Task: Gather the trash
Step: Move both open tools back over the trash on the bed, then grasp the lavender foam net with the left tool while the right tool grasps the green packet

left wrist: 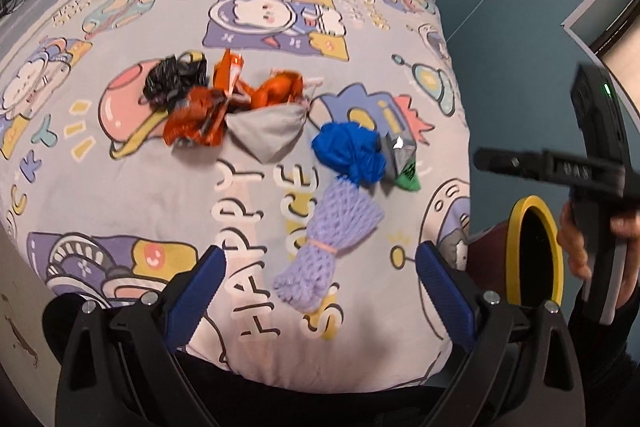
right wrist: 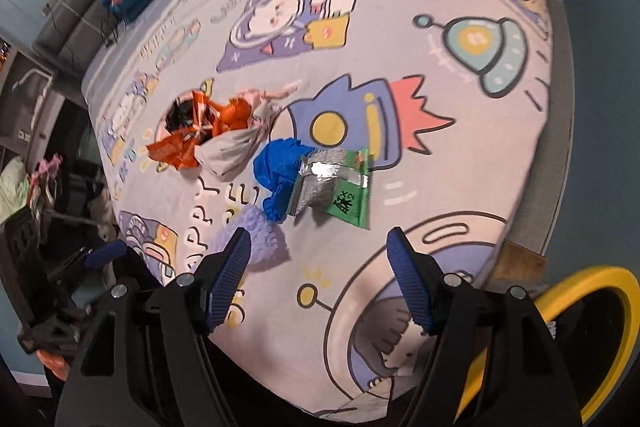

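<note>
- Purple foam fruit net (left wrist: 320, 247) lies on the bed (left wrist: 120, 179), nearest the left gripper (left wrist: 316, 279): light, springy; pinch its banded waist.
- Green-and-foil wrapper (right wrist: 336, 187), beside blue crumpled plastic (right wrist: 280, 167): thin, slippery; take an edge.
- Both grippers' fingers (right wrist: 232, 275) open, empty; right gripper (right wrist: 320, 283).

The yellow-rimmed bin (right wrist: 576, 323) is cut off by the edge of the right wrist view, and black gripper arms cover part of its rim. The purple foam net (right wrist: 256, 239) is half hidden behind a blue finger. The print on the green wrapper (right wrist: 348, 203) is too small to read.
</note>
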{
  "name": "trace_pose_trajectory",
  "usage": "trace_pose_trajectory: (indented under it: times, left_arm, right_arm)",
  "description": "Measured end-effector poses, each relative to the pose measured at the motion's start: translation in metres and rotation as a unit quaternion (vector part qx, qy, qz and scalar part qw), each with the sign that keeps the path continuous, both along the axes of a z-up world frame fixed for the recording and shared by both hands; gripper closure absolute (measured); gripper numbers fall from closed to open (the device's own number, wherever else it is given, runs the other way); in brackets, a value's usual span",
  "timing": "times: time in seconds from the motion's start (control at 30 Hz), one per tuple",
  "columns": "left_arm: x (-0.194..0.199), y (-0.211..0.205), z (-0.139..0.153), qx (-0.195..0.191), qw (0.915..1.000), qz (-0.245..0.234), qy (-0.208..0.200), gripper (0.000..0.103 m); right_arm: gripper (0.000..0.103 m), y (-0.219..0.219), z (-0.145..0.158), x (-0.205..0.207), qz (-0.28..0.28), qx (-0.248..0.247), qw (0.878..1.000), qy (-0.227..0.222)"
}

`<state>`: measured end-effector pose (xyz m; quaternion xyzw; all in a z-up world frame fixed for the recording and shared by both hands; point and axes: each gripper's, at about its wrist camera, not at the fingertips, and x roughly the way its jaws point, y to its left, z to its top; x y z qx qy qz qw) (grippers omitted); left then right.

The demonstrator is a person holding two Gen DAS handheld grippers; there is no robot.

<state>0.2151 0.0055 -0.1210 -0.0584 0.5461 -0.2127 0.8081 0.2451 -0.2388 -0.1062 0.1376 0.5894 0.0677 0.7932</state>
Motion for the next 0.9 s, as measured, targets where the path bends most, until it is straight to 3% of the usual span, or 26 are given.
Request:
trace_pose_trajectory:
  times: [0.53,0.8,0.9]
  left_arm:
    - [0.007,-0.035,-0.055,0.035,0.9983,-0.037,0.03,0.011]
    - [0.015,-0.055,-0.073,0.067,0.9963,-0.046,0.029,0.011]
    - [0.018,-0.06,-0.079,0.072,0.9956,-0.051,0.031,0.022]
  right_arm:
    - [0.037,0.01,-0.068,0.056,-0.005,-0.037,0.996,0.084]
    - [0.044,0.012,-0.087,0.067,-0.007,-0.038,0.994,0.1]
    - [0.047,0.014,-0.091,0.07,-0.005,-0.038,0.994,0.104]
